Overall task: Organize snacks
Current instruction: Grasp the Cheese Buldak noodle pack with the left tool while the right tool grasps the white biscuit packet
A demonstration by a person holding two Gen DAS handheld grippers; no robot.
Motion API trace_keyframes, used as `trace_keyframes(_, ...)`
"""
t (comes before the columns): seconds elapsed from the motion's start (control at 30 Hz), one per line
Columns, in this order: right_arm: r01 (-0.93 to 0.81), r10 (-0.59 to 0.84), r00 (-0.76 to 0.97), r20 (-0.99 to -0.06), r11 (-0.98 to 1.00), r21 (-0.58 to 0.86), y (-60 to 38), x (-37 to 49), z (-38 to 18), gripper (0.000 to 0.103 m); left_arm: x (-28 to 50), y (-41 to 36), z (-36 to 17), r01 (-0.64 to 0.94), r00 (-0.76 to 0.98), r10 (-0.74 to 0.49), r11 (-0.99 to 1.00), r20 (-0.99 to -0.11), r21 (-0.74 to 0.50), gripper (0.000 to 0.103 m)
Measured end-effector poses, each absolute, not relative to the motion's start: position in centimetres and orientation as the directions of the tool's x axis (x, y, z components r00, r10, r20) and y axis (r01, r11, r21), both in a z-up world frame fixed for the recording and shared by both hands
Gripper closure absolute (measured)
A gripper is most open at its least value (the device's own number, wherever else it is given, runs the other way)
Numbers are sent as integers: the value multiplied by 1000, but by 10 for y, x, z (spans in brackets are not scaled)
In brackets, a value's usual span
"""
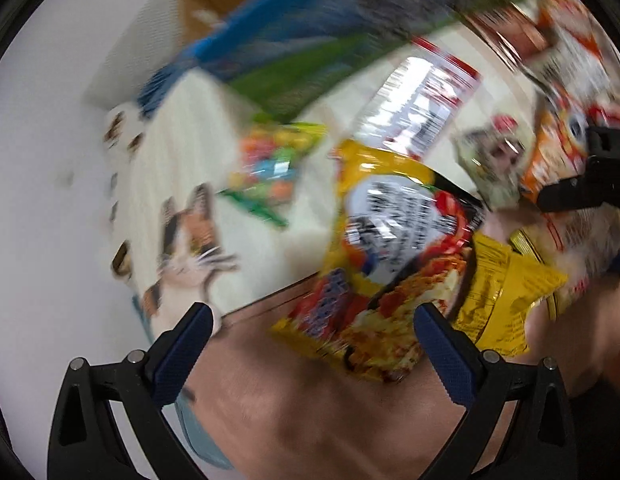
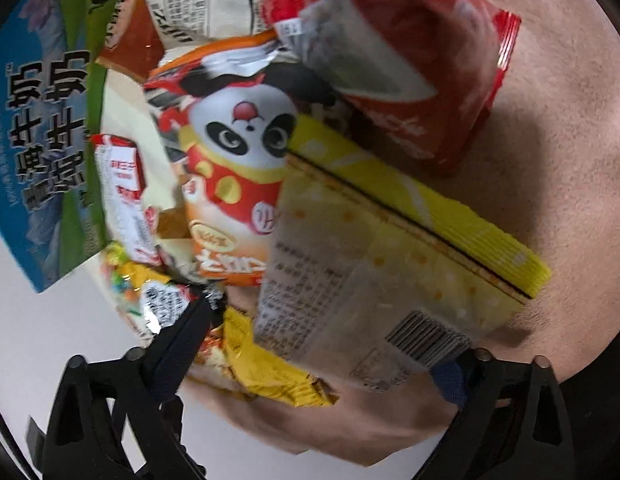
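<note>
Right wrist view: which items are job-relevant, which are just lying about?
Job items:
- pale yellow snack packet with barcode
- orange panda-print snack bag
- red foil snack bag
- yellow noodle packet
- right gripper, open

Lying about:
- blue and green printed carton
- cream cat-print cloth

Probably a home, though the blur leaves it unsure: snack packets (image 2: pixel 389 248) lie heaped on a tan carpet-like floor (image 2: pixel 557 128) and a cream cat-print mat (image 1: pixel 190 200), beside a blue-green printed carton (image 2: pixel 42 152) and a white wall (image 1: pixel 42 160).
</note>
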State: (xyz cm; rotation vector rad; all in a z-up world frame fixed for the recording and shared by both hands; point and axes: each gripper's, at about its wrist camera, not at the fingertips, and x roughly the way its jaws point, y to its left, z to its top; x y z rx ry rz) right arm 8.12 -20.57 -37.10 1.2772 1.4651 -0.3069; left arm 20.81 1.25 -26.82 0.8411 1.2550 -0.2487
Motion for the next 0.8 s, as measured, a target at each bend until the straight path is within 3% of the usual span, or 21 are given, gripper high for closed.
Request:
trace_keyframes(0.1, 775, 503, 175, -847, 460, 433, -204, 81, -366, 24, 208, -4, -298, 699, 283, 286, 591, -915, 401, 0)
trace_keyframes(0.37, 659, 459, 46, -887, 654, 372, -193, 99, -359, 22, 231, -28, -350, 759, 161, 278, 578, -947, 299, 1)
trace_keyframes(0.53, 733, 454, 82, -887, 576, 362, -202, 106, -365, 23, 247, -23, -340, 646, 110, 149, 741, -983, 185, 15)
trace_keyframes(0.6, 727, 434, 101, -895, 582, 365, -206, 106, -363, 33, 248, -16, -335, 586, 87, 116, 797, -989, 145, 16)
trace_keyframes(0.7, 644, 393, 73, -916, 683, 345, -201, 113, -354, 38, 241, 6, -335, 455, 30, 98, 885, -995, 101, 16)
trace_keyframes(0.8, 445, 280, 1, -960, 860, 251, -180, 128, -339, 39, 221, 27, -336, 323, -6, 93, 942, -996, 87, 16)
